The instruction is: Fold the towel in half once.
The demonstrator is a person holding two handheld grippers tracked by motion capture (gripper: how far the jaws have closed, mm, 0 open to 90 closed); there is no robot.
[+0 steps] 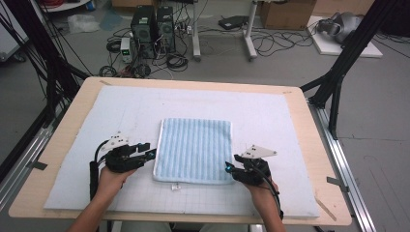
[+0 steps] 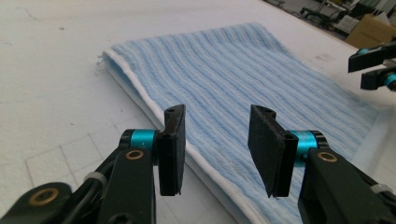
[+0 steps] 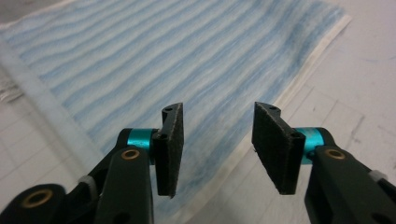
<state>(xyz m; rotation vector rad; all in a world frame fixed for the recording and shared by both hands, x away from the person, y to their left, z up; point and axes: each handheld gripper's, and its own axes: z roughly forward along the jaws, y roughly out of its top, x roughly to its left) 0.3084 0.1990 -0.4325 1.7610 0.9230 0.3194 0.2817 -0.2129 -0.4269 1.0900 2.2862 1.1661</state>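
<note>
A folded light-blue striped towel (image 1: 196, 150) with a white hem lies flat in the middle of the white mat. My left gripper (image 1: 149, 150) sits at the towel's left edge near its front corner, open. In the left gripper view its jaws (image 2: 218, 112) stand apart over the towel's (image 2: 233, 79) white hem, with nothing pinched. My right gripper (image 1: 228, 166) is at the towel's front right corner, open too. In the right gripper view its jaws (image 3: 219, 108) hover over the towel's (image 3: 163, 60) edge without gripping it. The right gripper (image 2: 373, 70) also appears far off in the left gripper view.
The white gridded mat (image 1: 270, 116) covers most of the wooden table (image 1: 92, 87). A small white tag (image 1: 175, 186) lies by the towel's front edge. Black frame posts (image 1: 338, 72) stand at the table's sides. Computers and cables (image 1: 152, 34) sit on the floor beyond.
</note>
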